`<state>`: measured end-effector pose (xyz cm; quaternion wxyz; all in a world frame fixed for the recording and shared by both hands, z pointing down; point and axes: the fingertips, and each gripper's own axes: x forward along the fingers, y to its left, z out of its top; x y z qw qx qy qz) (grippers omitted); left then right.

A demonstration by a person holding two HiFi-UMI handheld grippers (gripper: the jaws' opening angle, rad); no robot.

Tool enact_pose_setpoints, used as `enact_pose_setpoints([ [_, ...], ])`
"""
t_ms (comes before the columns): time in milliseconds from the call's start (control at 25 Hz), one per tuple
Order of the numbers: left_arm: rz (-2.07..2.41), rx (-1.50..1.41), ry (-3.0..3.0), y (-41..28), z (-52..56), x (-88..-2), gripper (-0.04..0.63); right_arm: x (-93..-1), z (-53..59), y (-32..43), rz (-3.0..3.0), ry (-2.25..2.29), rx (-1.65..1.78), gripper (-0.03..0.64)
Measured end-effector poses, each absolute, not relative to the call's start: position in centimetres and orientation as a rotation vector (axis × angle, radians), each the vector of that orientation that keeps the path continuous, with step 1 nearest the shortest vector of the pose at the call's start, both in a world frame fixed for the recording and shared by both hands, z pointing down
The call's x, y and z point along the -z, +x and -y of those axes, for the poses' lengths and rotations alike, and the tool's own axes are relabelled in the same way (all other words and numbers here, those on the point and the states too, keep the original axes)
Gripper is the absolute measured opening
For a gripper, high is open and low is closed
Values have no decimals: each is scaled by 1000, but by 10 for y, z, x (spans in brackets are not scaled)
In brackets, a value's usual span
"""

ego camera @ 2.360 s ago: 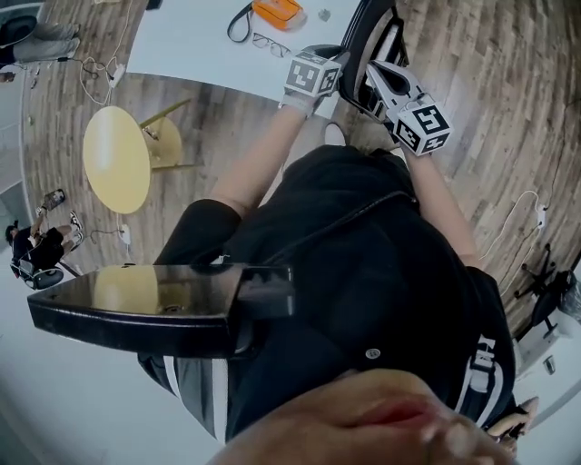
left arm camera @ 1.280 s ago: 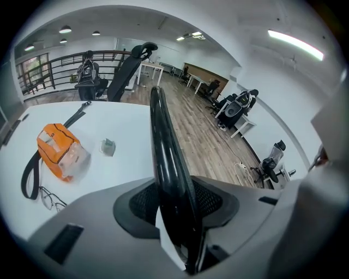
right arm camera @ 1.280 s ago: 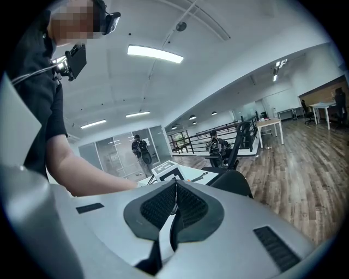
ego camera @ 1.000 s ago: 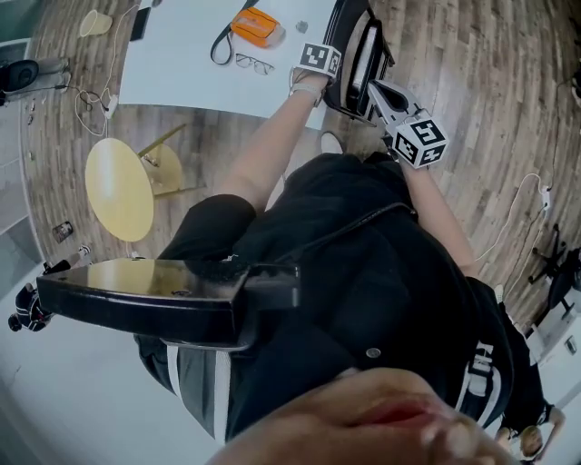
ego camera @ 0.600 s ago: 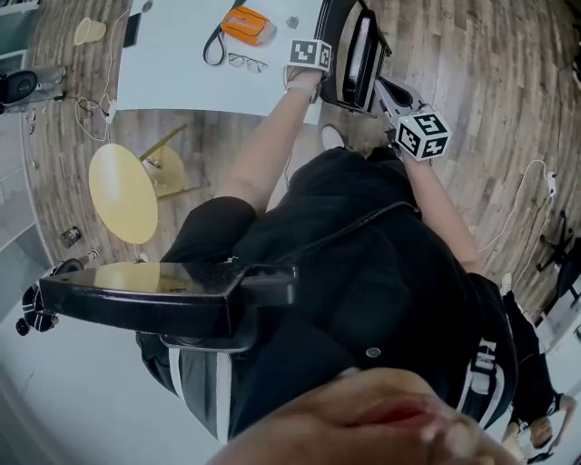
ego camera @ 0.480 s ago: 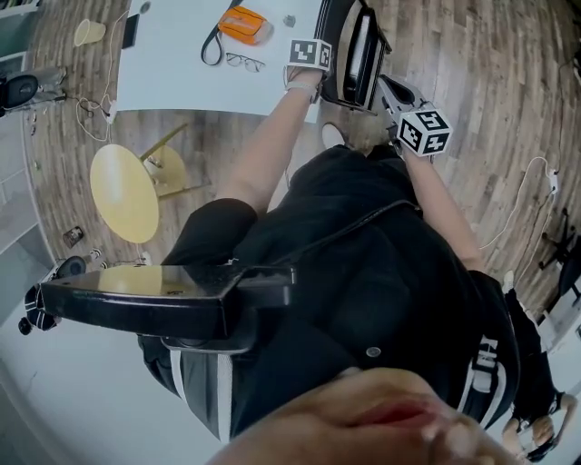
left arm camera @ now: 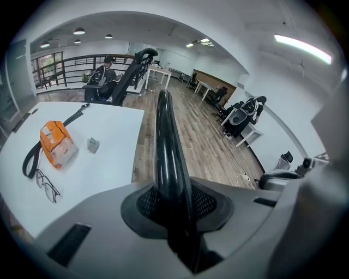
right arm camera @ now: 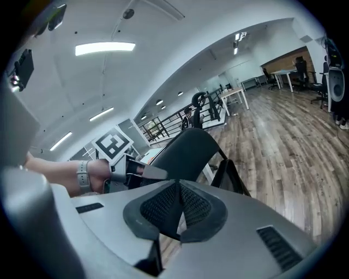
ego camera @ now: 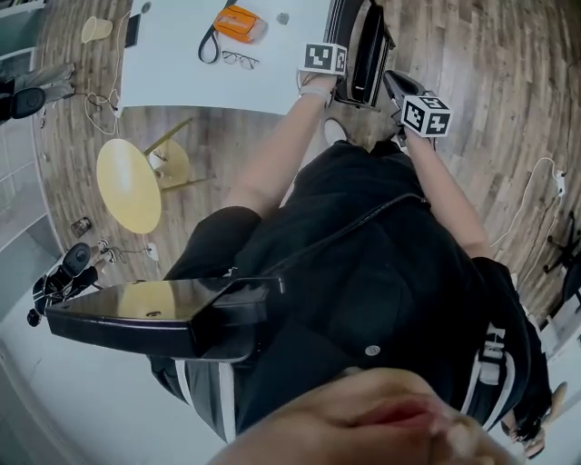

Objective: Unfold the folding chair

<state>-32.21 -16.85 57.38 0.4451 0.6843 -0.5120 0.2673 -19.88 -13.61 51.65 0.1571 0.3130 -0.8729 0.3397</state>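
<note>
The right gripper point(right arm camera: 178, 211) is hanging just short of the folding chair point(right arm camera: 188, 152), its jaws pressed together on nothing. Just beyond it, the left gripper point(left arm camera: 173, 206) is pinching the chair's black rim, which is running up between its pads; those jaws have just been closing onto it. The chair is standing on the wood floor point(ego camera: 490, 73) just beside the corner of the white table point(ego camera: 182, 54), where an orange case point(ego camera: 240, 22) and glasses point(ego camera: 238, 60) are lying.
</note>
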Motion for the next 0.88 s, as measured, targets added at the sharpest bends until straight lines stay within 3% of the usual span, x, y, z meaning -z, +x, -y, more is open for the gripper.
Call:
enact_pose_setpoints([
  [440,1305,-742,1715,-255,168,-560,77,-603,163,-173,2331,892,-1076,14],
  [880,1372,-747,1718,-209,172,-553,75,-680,184,-152,2130,927,-1118,162],
])
